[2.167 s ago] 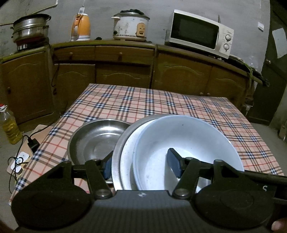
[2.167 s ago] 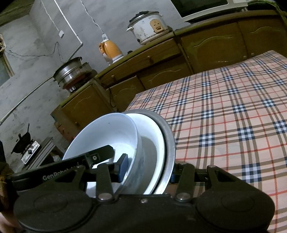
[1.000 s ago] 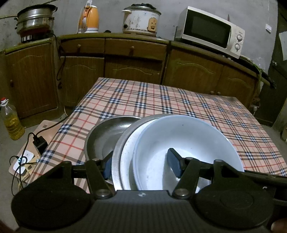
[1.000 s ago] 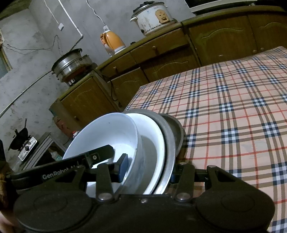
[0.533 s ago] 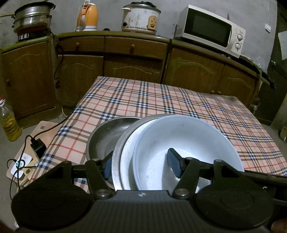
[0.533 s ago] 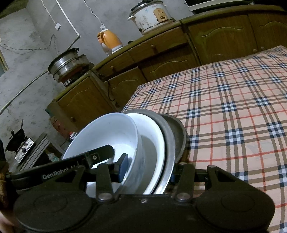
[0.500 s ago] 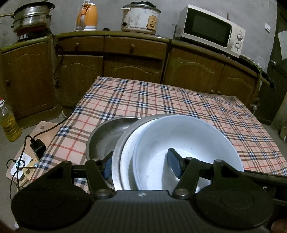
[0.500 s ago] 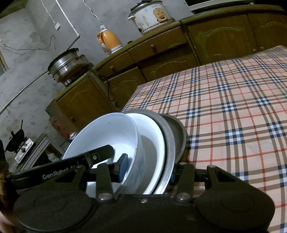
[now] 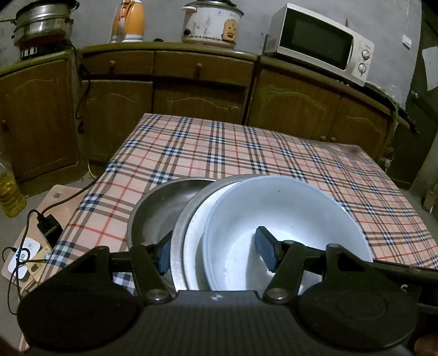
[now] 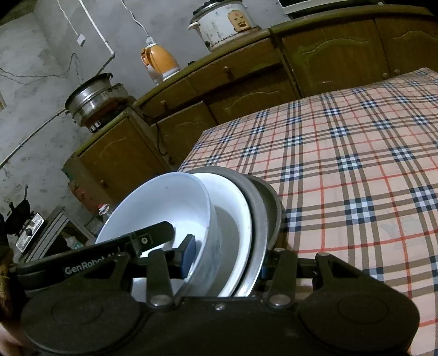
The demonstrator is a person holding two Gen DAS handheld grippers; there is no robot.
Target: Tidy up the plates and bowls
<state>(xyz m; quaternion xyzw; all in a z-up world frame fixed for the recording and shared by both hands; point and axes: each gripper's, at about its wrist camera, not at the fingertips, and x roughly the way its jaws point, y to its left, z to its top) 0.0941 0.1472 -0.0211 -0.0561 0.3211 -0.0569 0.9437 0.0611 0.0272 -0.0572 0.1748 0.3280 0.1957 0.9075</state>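
**Nested dish stack held by both grippers above plaid-covered table**

Writing: the only legible text is "GenRobot", partly cut off, on the arm of the left gripper (image 10: 164,241) as seen in the right wrist view. Labels on the rice cooker (image 9: 212,22) and the microwave (image 9: 321,45) are too small to read.

Tools: the left gripper (image 9: 216,250) is clamped on the stack, one pad outside the metal plate (image 9: 179,230), the other inside the white bowl (image 9: 287,210). The right gripper (image 10: 224,260) is clamped the same way from the opposite side.

Task items: the white bowl sits in a white plate (image 9: 195,227), that in the metal plate. A metal basin (image 9: 161,205) lies on the table directly behind the stack; contact cannot be judged.

Surface: the table (image 9: 246,148) carries a pink, navy and red plaid cloth.

Room: brown wooden cabinets (image 9: 197,90), orange kettle (image 9: 128,20), steel steamer pot (image 9: 42,19), rough grey wall, oil bottle (image 9: 8,191) on the floor.
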